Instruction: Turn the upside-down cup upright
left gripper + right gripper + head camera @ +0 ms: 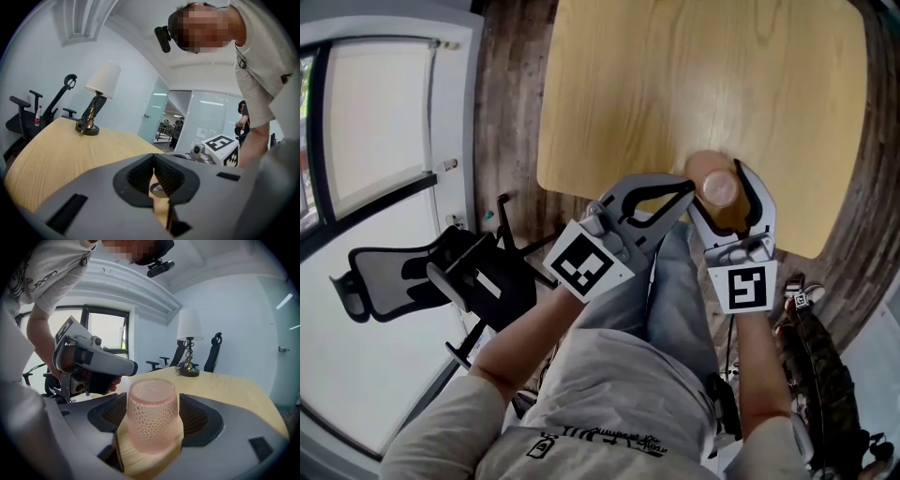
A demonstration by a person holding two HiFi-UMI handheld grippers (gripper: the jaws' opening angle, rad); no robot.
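A pink dotted glass cup (pixel 719 186) stands on the wooden table (pixel 694 84) close to its near edge, and its top end looks closed. My right gripper (pixel 717 178) is open, with one jaw on each side of the cup (pixel 153 420). The ribbed pads (pixel 197 416) sit close to the glass without pressing on it. My left gripper (pixel 686 190) is shut and empty, its tip just left of the cup. In the left gripper view the jaws (pixel 153 164) meet in a thin line over the table (pixel 56 150).
A table lamp (pixel 96 101) with a white shade stands at the far end of the table (pixel 225 390). A black office chair (pixel 422 277) sits on the floor to the left, beside a glass door. A bag lies on the floor at the right (pixel 825 375).
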